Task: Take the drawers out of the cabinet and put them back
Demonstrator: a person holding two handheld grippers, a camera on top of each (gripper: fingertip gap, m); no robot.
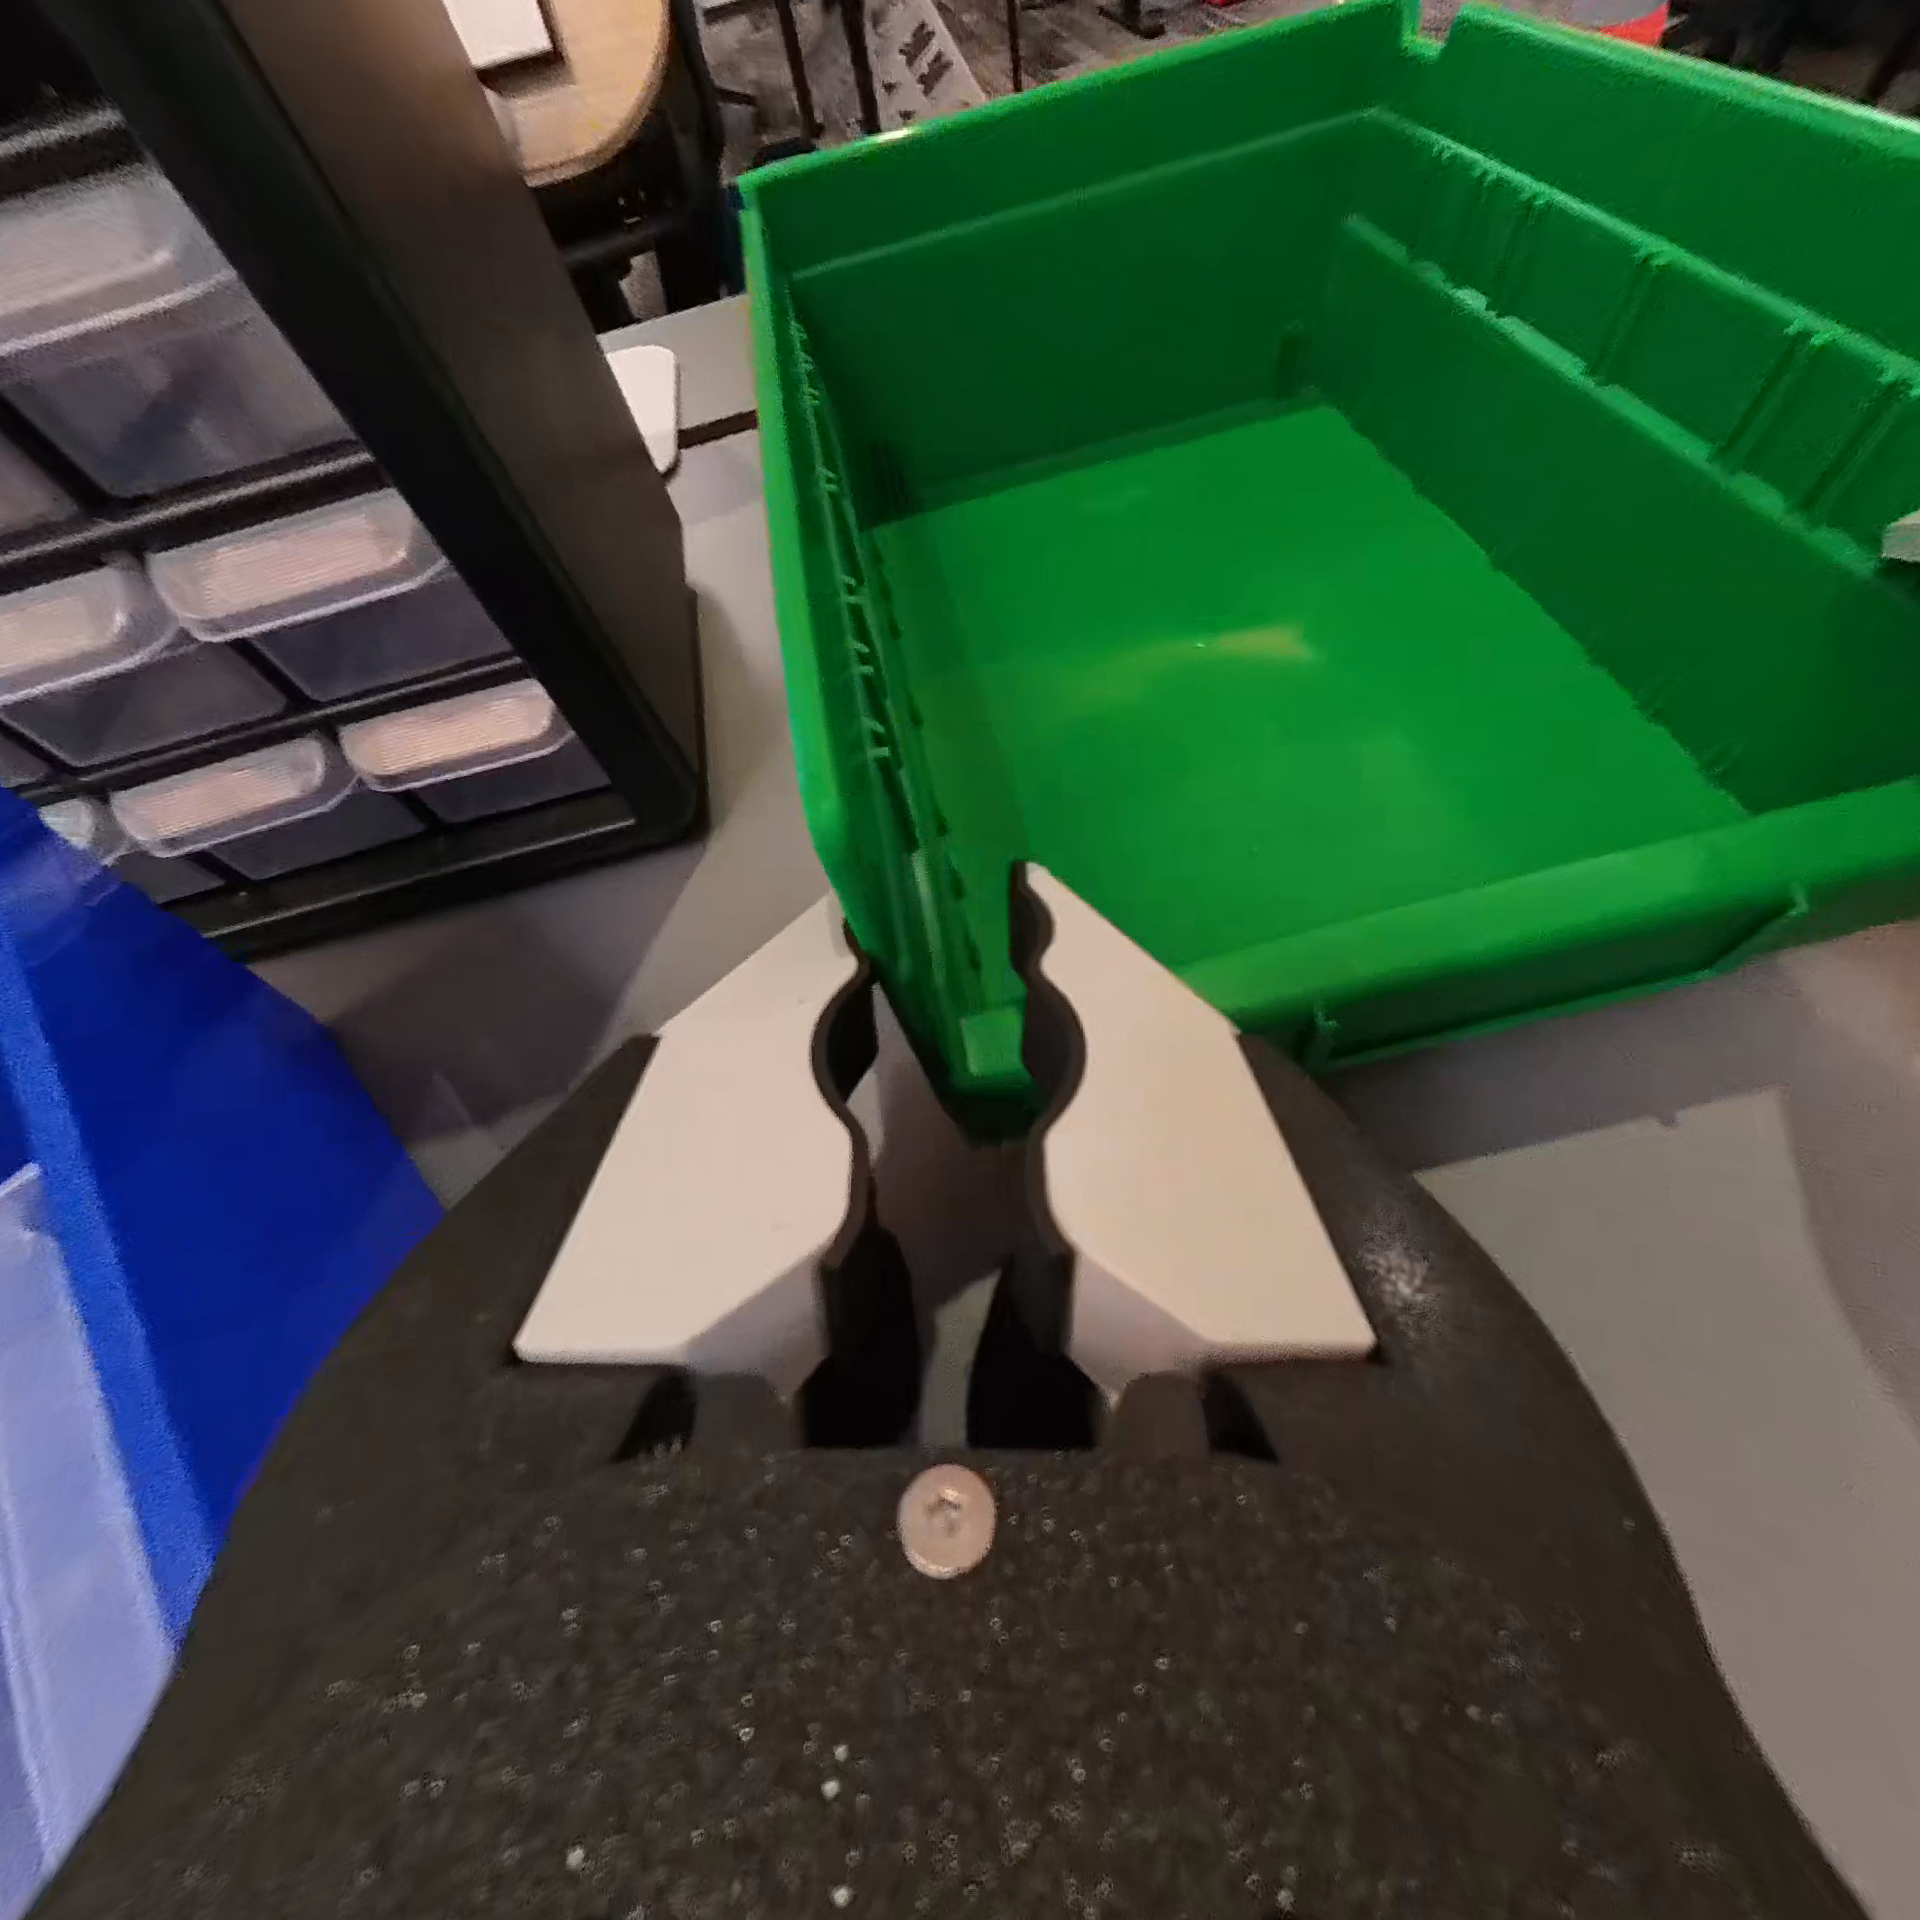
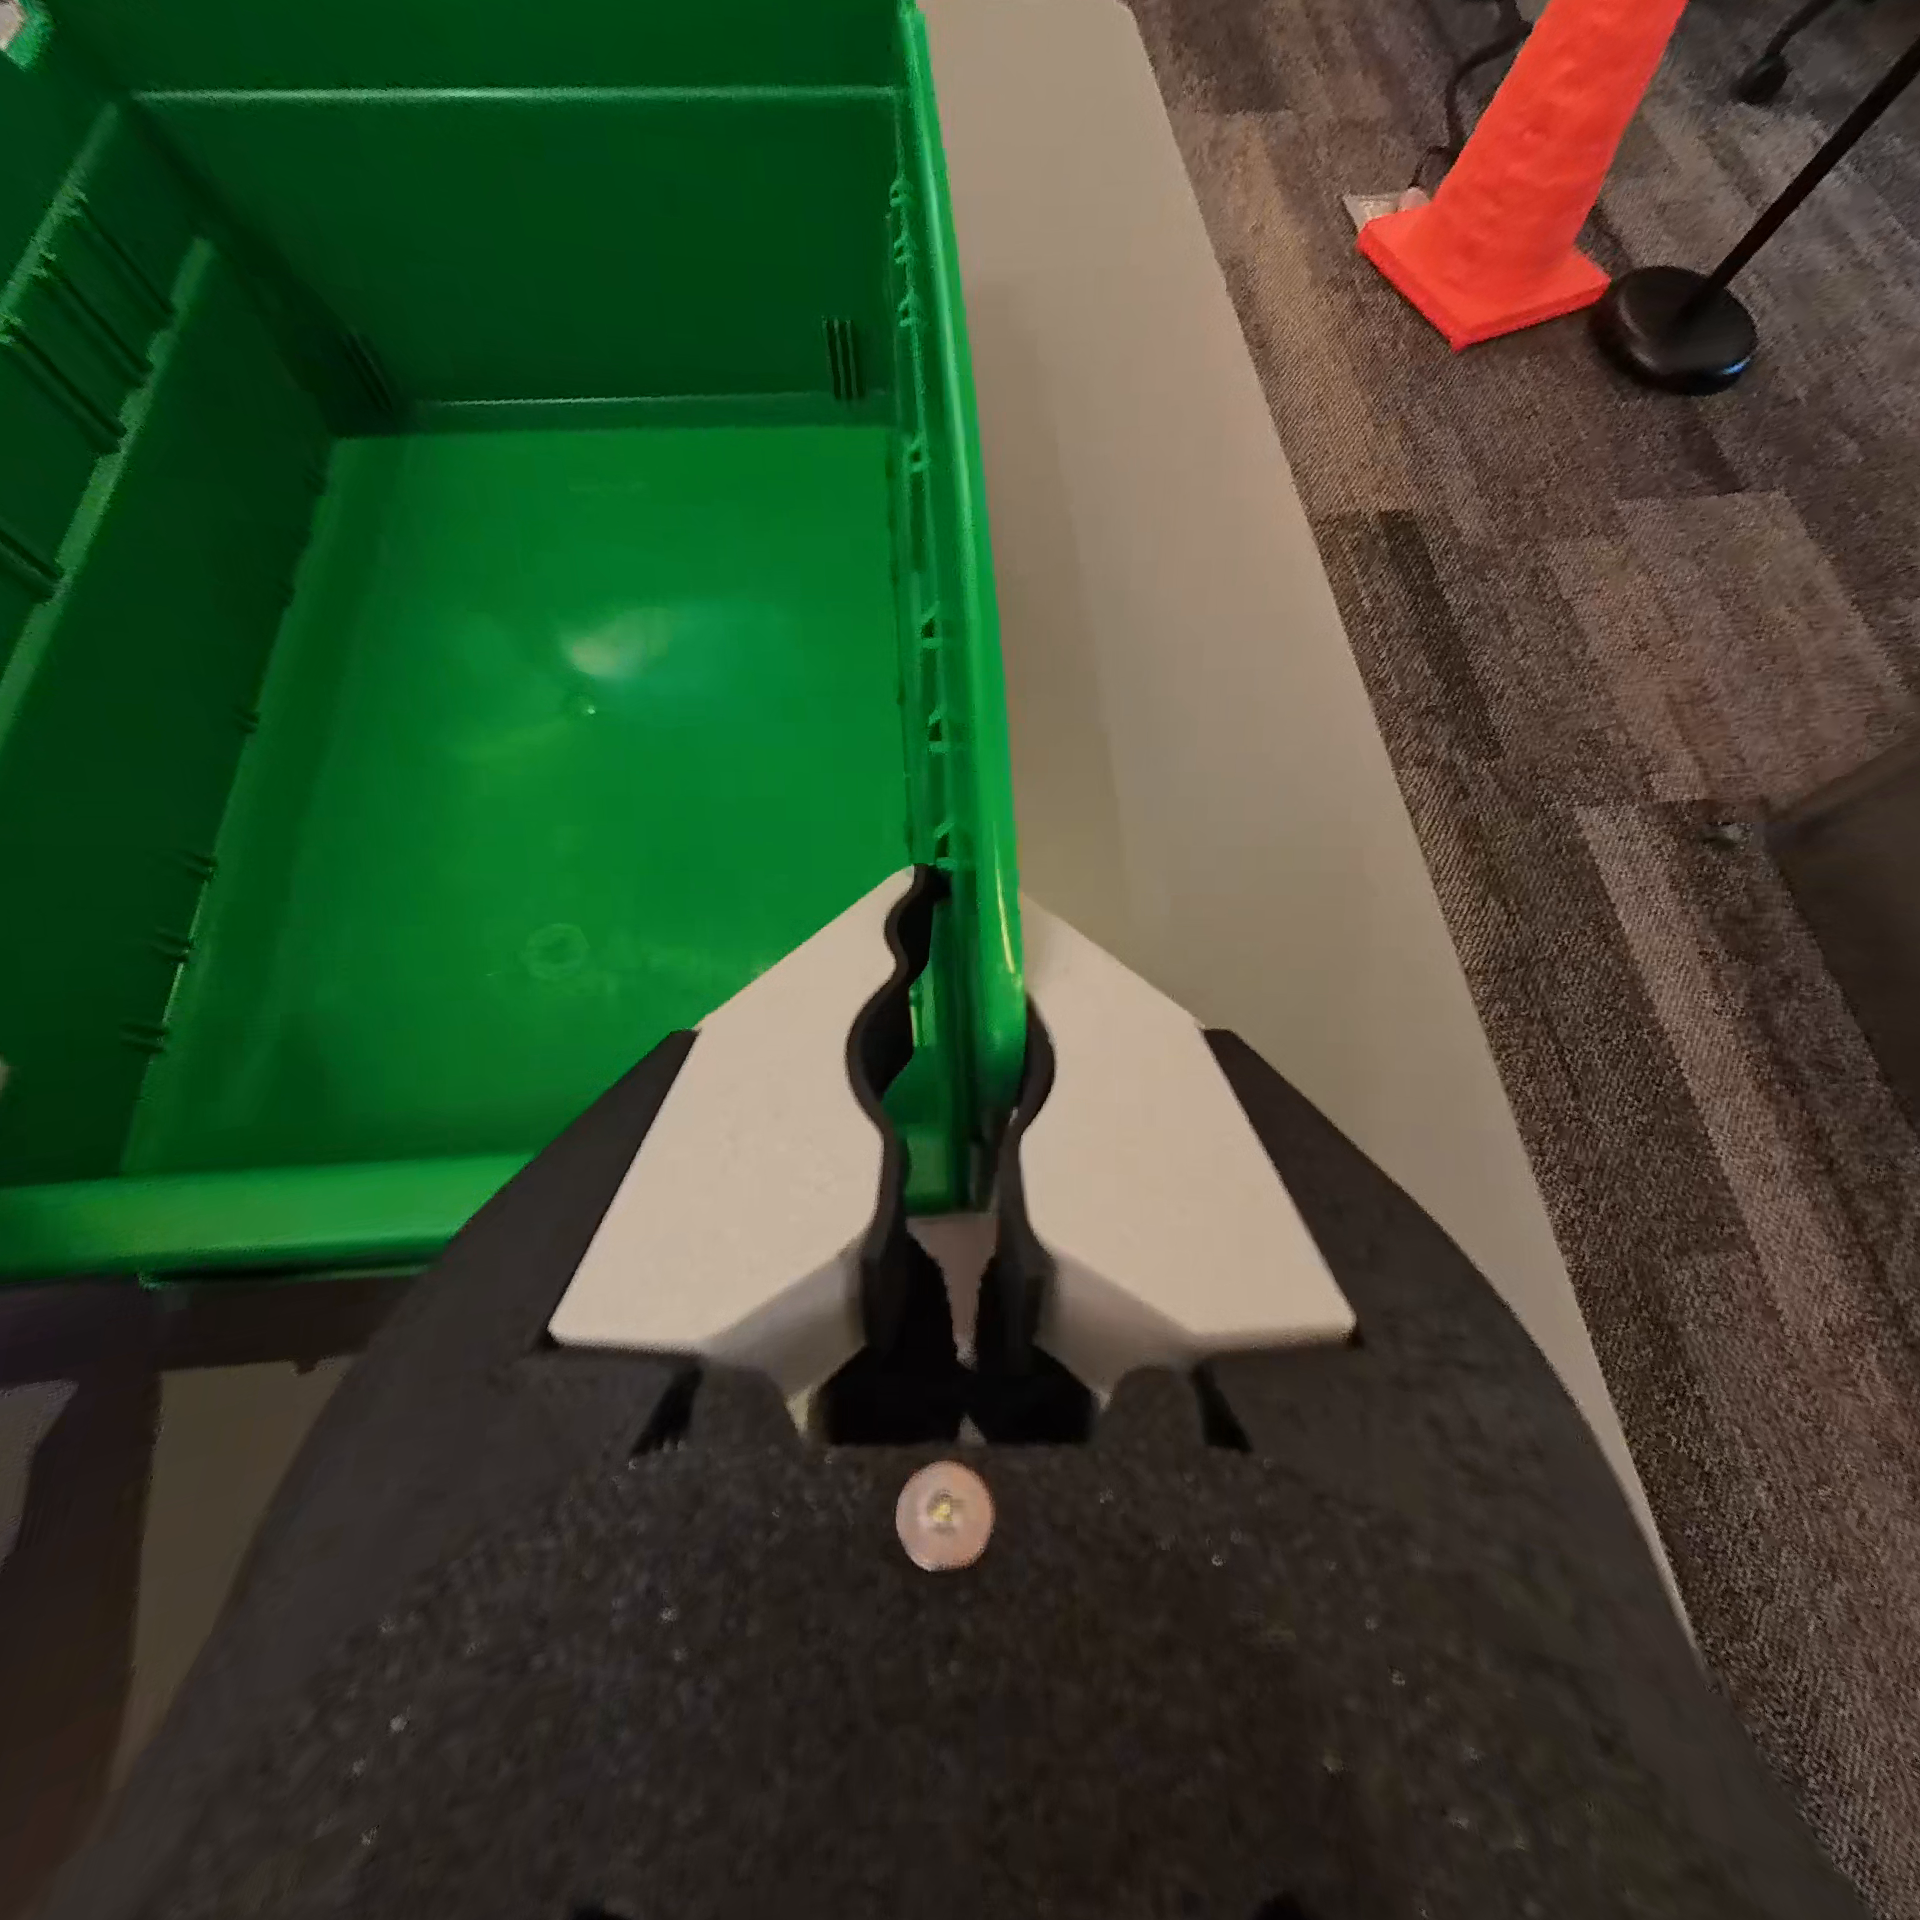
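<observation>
A green plastic bin (image 1: 1299,665), empty, sits on the grey table. My left gripper (image 1: 940,935) is shut on the bin's left side wall near its front corner. My right gripper (image 2: 971,914) is shut on the same green bin (image 2: 520,675) at its right side wall near the front corner. A black cabinet (image 1: 436,343) with several small clear drawers (image 1: 301,582) stands to the left of the bin in the left wrist view. The drawers that show sit in their slots.
A blue bin (image 1: 187,1143) sits at the near left. The grey table (image 2: 1122,623) ends close to the bin's right side, with carpet floor beyond. An orange cone (image 2: 1507,187) and a black stand base (image 2: 1673,322) are on the floor.
</observation>
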